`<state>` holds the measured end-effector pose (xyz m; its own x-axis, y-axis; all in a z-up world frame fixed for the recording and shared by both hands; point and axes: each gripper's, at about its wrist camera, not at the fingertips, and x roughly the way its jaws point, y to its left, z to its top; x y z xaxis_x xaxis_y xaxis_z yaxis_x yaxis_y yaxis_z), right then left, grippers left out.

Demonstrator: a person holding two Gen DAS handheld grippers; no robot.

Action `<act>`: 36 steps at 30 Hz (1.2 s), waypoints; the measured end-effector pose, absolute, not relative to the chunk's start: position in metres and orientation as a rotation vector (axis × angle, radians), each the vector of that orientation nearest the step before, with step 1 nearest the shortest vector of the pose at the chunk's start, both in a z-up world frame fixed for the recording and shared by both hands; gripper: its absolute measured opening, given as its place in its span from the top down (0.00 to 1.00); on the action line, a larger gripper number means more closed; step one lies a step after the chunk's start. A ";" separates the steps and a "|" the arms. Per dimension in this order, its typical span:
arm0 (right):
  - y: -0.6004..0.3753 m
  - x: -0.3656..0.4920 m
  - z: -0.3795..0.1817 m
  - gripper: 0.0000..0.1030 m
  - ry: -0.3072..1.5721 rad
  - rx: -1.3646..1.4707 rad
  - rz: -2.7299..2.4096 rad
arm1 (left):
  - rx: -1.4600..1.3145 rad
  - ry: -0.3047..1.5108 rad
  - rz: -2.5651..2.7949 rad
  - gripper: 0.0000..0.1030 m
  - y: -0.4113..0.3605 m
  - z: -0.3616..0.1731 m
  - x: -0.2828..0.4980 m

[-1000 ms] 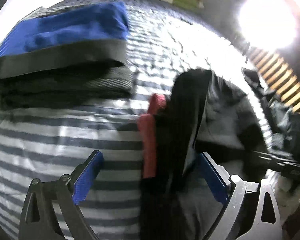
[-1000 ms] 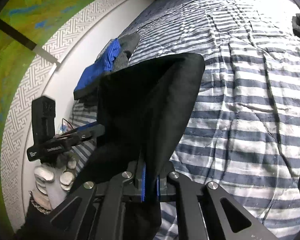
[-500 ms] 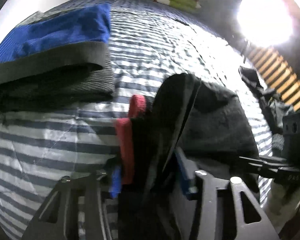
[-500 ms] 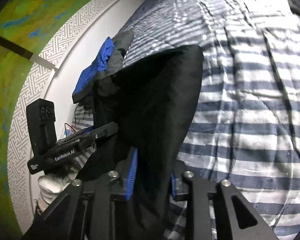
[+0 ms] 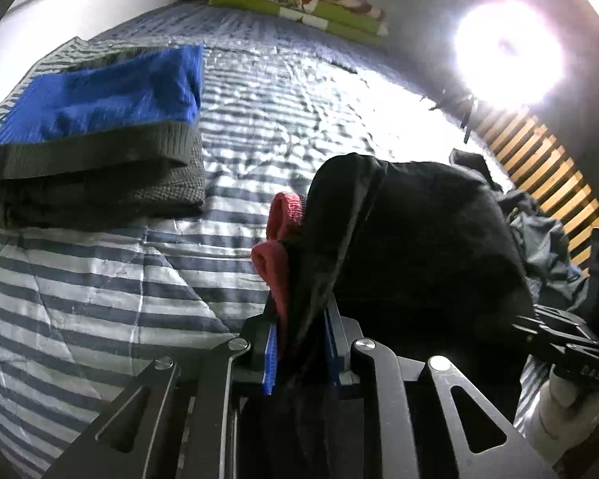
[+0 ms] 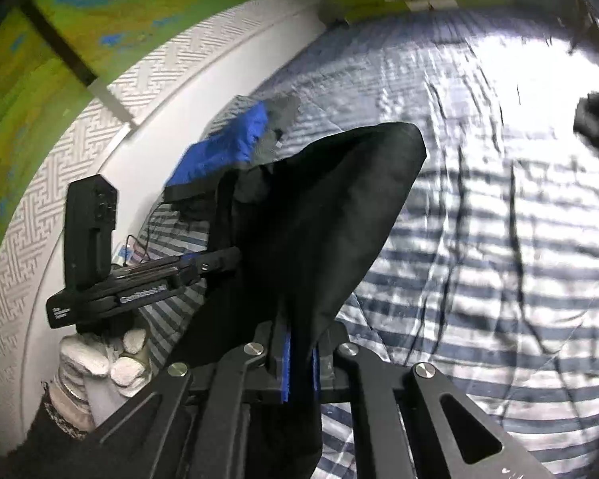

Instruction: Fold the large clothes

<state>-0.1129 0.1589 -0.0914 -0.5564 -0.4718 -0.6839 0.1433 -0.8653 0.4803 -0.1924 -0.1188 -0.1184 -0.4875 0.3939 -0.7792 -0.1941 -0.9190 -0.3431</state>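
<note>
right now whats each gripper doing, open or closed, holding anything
Left gripper: closed on the black garment with its red trim.
Right gripper: closed on the same black garment.

Left gripper [image 5: 299,353] and right gripper [image 6: 299,367]: matte black linkage frames with triangular cut-outs, silver round-head screws at the pivots and blue pads lining the fingers [image 6: 285,371]. The left unit, seen from the right wrist, carries white lettering, an upright black block and thin cables. Both hands [image 6: 100,359] wear white gloves; dark sleeve, patterned cuff.
</note>
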 end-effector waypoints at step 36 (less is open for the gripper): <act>0.006 -0.378 -0.043 0.83 -0.358 0.917 -2.452 | -1.229 -0.239 2.964 0.80 -0.318 -0.010 -0.360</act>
